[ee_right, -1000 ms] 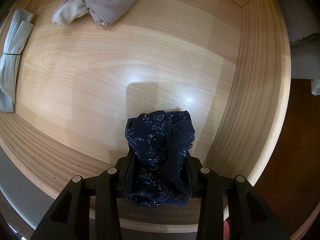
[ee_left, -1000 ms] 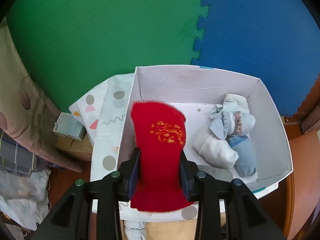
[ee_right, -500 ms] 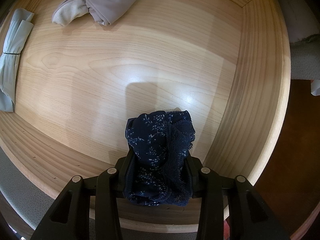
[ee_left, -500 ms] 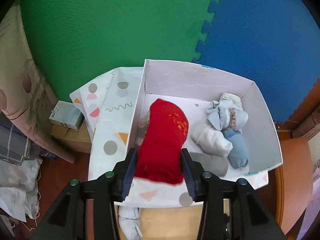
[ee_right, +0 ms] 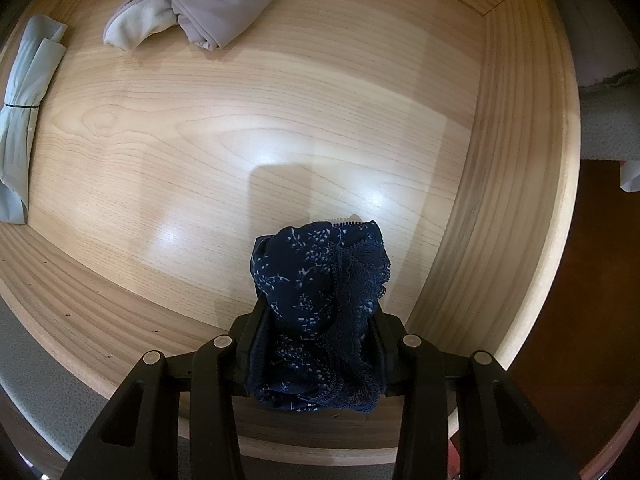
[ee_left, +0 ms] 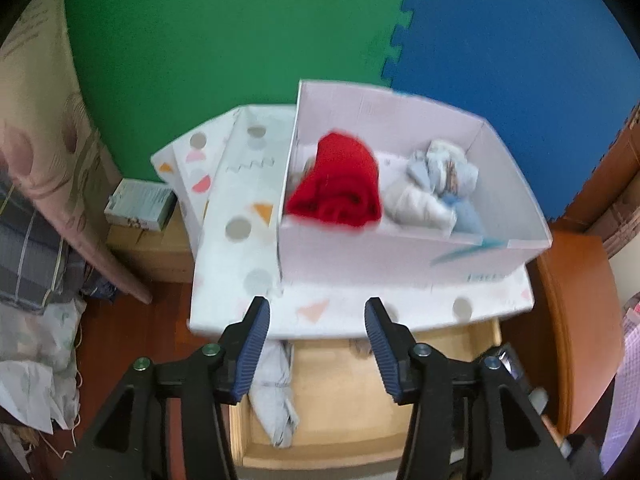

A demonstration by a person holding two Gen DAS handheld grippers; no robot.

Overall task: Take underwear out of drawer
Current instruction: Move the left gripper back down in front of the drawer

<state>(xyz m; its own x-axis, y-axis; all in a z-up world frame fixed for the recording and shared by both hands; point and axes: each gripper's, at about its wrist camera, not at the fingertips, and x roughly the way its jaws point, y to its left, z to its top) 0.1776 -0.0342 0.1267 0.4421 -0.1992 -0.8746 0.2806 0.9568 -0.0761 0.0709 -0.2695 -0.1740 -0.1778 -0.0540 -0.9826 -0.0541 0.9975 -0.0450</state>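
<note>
In the left wrist view a red piece of underwear (ee_left: 340, 184) lies inside the white box (ee_left: 400, 248), against its left wall, beside pale blue and white rolled pieces (ee_left: 436, 188). My left gripper (ee_left: 316, 312) has drawn back from the box; its jaws are opening with nothing between them. Below it the wooden drawer (ee_left: 340, 392) shows a pale rolled piece (ee_left: 276, 392). In the right wrist view my right gripper (ee_right: 316, 320) is shut on dark blue flowered lace underwear (ee_right: 320, 280) above the drawer floor (ee_right: 240, 128).
A grey-beige folded piece (ee_right: 200, 4) and a pale green banded roll (ee_right: 24, 112) lie at the drawer's far side. The box sits on a patterned white lid (ee_left: 236, 216). Green (ee_left: 220, 40) and blue (ee_left: 520, 40) foam mats cover the floor; a small carton (ee_left: 138, 204) is left.
The left gripper let go of the red underwear, which dropped into the box, and pulled back towards the drawer with its jaws spreading. The right gripper and its dark blue piece stayed still.
</note>
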